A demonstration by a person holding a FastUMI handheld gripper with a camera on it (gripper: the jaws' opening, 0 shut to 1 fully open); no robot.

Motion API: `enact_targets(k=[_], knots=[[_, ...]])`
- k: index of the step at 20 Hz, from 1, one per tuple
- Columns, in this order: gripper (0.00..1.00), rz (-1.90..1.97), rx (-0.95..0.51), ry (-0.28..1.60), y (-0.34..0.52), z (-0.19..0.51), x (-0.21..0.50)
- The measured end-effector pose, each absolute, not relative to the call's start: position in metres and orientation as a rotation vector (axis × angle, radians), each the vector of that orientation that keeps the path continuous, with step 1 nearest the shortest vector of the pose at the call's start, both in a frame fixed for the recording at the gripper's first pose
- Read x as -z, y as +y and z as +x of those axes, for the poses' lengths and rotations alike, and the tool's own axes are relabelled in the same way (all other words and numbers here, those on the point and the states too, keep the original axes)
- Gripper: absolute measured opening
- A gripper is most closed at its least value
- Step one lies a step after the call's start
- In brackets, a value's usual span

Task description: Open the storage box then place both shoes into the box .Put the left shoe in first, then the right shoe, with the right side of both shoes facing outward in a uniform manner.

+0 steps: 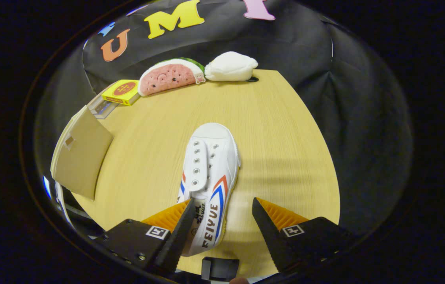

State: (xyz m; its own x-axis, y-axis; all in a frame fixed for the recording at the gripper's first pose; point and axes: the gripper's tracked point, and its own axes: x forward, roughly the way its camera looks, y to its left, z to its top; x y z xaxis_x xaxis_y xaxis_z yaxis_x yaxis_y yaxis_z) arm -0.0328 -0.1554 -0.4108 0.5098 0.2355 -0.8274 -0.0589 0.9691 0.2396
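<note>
The white shoe (210, 173) on the tabletop carries the brand word "FEIYUE" in dark capitals along its side, near the heel, just beside the red and blue stripes. A smaller dark script sits on the inner lining by the heel opening, too small to read. Each finger of the tool (222, 217) bears a square black-and-white marker, a coded pattern without letters. The yellow box (122, 91) at the far left shows a red round emblem; its print is illegible.
</note>
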Motion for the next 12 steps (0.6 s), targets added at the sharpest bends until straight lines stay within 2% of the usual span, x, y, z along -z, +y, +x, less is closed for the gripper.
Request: enact_targets(k=[1, 6, 9, 10, 11, 12], knots=[[0.84, 0.210, -0.191, 1.042, -0.152, -0.031, 0.414], [0.37, 0.324, -0.211, 1.120, -0.145, -0.025, 0.419], [0.12, 0.391, -0.188, 1.142, -0.148, -0.028, 0.421], [0.12, 0.410, -0.175, 1.140, -0.151, -0.028, 0.416], [0.01, 0.422, -0.163, 1.144, -0.151, -0.028, 0.417], [0.01, 0.436, -0.168, 1.146, -0.150, -0.029, 0.414]])
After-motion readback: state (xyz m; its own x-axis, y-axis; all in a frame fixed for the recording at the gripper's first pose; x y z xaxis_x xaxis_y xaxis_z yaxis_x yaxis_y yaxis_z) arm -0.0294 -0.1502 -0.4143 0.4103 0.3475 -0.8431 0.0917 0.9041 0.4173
